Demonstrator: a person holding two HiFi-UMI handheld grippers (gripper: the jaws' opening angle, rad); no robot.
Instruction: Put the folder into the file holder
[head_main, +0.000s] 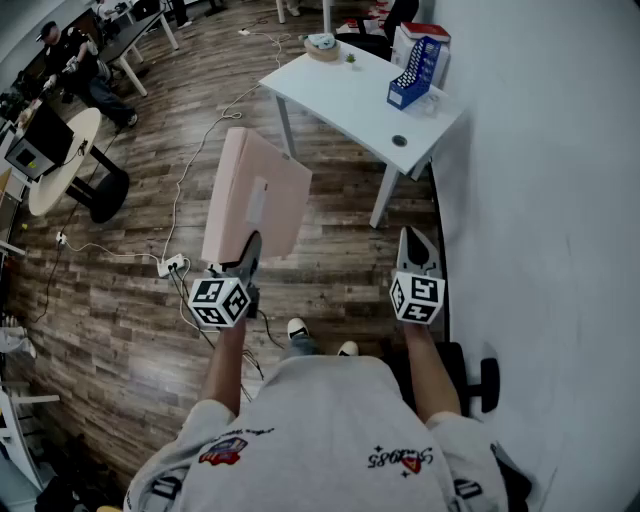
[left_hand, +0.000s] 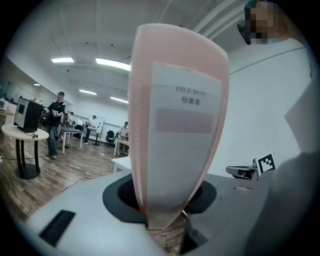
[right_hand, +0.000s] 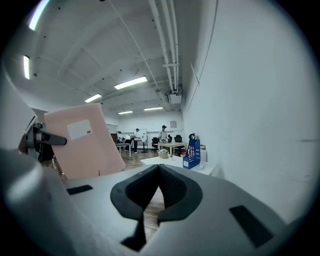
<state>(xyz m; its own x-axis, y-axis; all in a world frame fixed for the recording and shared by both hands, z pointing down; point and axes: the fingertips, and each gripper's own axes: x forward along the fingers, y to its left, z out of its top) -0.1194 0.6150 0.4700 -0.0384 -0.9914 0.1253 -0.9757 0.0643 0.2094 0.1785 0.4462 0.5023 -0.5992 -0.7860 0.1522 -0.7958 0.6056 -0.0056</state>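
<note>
Folder (head_main: 255, 195): pink box file, held up in the air over the floor, well short of the table; its lower edge sits between the jaws of the left gripper and the rest of it rises above them, leaning away from the person; the narrow side with a white label faces the left gripper view
Left gripper (head_main: 250, 245): jaws clamped on the bottom of the folder, pads pressing it from both sides; marker cube just above the person's hand
Right gripper (head_main: 415, 240): jaws pressed together tip to tip with nothing between them, carried level beside the white wall (head_main: 560, 200) and apart from the folder
File holder (head_main: 413, 72): blue, slatted, upright at the far right end of the table, close to the wall, well away from both grippers
Table (head_main: 345, 100): white top on white legs, ahead of the person; a small round bowl-like thing (head_main: 322, 45) stands near its far edge and a dark round spot (head_main: 400, 141) shows near its front corner
Floor (head_main: 120, 300): dark wood planks, a white cable trailing across them to a power strip (head_main: 172, 266) just left of the left gripper
Person: grey T-shirt, both forearms stretched forward, shoe tips visible below
Background: round table (head_main: 55, 165) at left, with people at desks beyond it
</note>
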